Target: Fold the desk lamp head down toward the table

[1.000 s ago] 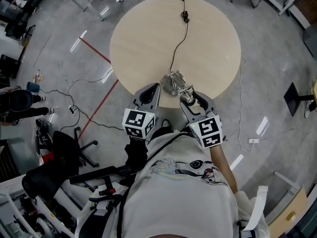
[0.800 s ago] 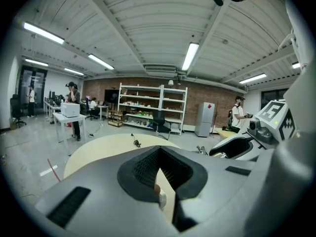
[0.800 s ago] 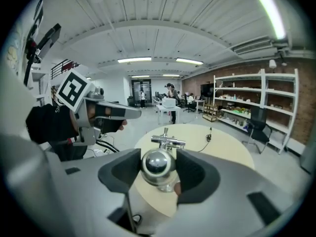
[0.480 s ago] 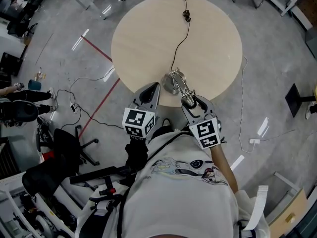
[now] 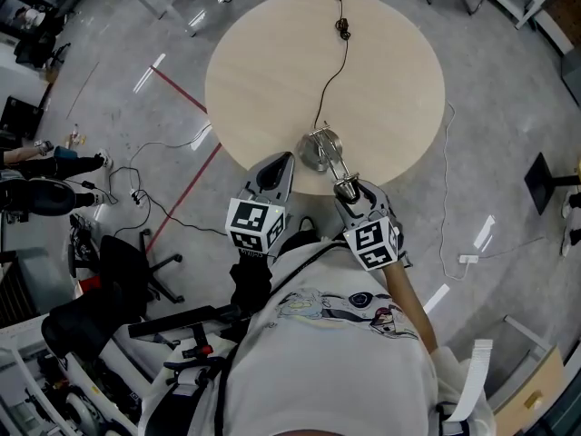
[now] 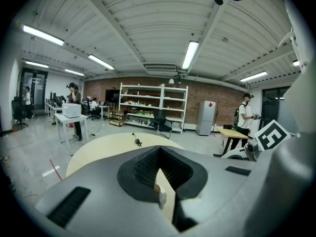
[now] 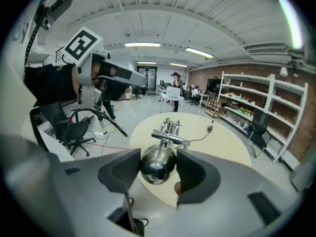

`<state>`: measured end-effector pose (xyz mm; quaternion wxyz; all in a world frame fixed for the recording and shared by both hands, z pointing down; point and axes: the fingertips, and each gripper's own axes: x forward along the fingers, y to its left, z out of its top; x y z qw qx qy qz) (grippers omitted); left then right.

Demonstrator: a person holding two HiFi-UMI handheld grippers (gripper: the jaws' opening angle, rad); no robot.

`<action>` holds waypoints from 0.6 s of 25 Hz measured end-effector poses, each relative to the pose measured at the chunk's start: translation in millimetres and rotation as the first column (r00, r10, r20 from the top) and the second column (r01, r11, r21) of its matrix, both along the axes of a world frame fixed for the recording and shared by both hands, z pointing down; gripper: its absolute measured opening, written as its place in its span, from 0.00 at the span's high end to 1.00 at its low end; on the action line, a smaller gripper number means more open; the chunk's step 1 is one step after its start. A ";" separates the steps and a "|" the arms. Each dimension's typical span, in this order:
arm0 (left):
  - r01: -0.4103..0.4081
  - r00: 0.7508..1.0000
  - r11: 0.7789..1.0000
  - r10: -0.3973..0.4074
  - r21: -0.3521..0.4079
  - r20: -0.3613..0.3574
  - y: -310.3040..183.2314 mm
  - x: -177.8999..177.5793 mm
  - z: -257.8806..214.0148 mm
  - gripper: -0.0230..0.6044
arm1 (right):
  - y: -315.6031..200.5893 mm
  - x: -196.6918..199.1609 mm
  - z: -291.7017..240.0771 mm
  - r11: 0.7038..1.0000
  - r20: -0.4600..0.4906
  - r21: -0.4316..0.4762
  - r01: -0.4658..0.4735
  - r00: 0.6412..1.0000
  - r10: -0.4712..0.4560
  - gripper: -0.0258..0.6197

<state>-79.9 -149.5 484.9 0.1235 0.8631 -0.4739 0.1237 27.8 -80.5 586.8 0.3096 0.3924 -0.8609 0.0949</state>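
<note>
A chrome desk lamp stands on the round wooden table, its base close to the near edge. The arm slants from the base toward me. My right gripper is shut on the round lamp head just past the table's edge. In the right gripper view the shiny lamp head sits squeezed between the two dark pads, the arm behind it. My left gripper hovers shut at the near edge, left of the base, holding nothing.
The lamp's black cord runs across the table to a plug at the far side. An office chair, floor cables and a red tape line lie to the left. A black stand is at the right.
My right gripper has drawn the lamp head a little toward me, and the arm now leans further over the table's near edge. The left gripper has stayed put.
</note>
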 end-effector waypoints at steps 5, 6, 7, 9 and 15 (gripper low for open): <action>0.004 1.000 1.000 -0.004 -0.001 0.006 -0.3 -3.3 0.8 0.96 | 0.6 0.0 16.1 1.000 -0.027 -0.024 0.018 0.999 -0.018 0.61; 0.005 1.000 1.000 -0.005 -0.002 0.007 -0.2 -3.9 1.4 0.96 | 1.0 0.4 20.2 0.999 -0.033 -0.031 0.019 0.999 -0.021 0.61; 0.006 1.000 1.000 -0.006 -0.003 0.008 -0.4 -4.4 1.9 0.96 | 1.1 0.8 24.2 0.999 -0.038 -0.038 0.022 0.999 -0.023 0.61; 0.009 1.000 1.000 -0.009 -0.004 0.011 -1.0 -5.5 2.3 0.96 | 0.9 1.7 31.9 0.998 -0.038 -0.056 0.023 0.999 -0.025 0.61; 0.019 1.000 1.000 -0.019 -0.002 0.012 -0.6 -11.7 1.4 0.96 | -0.6 3.4 56.1 0.989 0.031 -0.150 -0.016 0.999 0.021 0.65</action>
